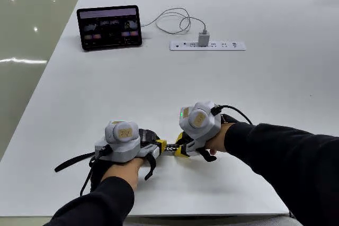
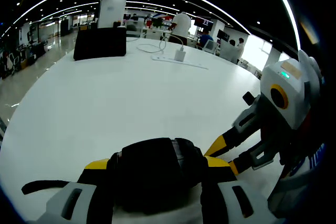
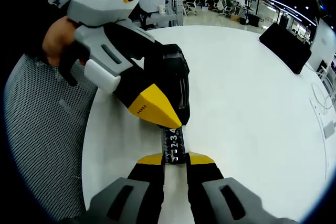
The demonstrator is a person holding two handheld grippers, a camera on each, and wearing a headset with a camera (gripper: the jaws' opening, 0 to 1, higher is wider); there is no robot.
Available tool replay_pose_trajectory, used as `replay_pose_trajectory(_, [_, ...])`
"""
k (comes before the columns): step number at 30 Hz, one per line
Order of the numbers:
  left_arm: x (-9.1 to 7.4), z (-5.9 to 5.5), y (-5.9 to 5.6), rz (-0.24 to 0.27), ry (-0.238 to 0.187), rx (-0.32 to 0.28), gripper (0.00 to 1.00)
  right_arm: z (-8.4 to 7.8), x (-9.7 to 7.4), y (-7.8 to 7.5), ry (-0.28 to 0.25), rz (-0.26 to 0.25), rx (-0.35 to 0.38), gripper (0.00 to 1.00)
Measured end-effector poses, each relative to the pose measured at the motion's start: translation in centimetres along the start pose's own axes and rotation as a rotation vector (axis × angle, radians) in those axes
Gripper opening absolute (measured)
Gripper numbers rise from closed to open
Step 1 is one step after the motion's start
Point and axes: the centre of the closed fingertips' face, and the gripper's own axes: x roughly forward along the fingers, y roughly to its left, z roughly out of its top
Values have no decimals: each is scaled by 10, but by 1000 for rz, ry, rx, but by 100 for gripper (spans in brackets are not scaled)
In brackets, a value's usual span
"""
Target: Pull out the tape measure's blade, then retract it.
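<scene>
Near table (image 1: 159,78) edge, left gripper (image 2: 157,163) clamping tape measure (image 3: 176,85), right gripper (image 3: 175,158) pinching blade (image 3: 173,141), tablet (image 1: 109,27), power strip (image 1: 207,45) beyond

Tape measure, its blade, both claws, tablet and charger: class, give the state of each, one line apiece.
tape measure: case clamped, on the table
blade: a short length drawn out, end pinched
left claw: shut on the tape measure
right claw: shut on the blade
tablet: screen lit
charger: plugged into the power strip, cable attached
</scene>
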Motion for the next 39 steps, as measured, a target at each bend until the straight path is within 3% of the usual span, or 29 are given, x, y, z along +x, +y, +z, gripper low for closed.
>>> replay_pose_trajectory(13, [-1,0,0,-2,-2,-2,63,7,4,2,-30,-1,9,11])
replay_pose_trajectory(25, [-1,-1,-1,-4,2,-11,63,15,12,3,-47,13,-38,11])
replay_pose_trajectory(39, [-1,0,0,-5,-1,-19,63,23,17,4,-68,29,-24,11])
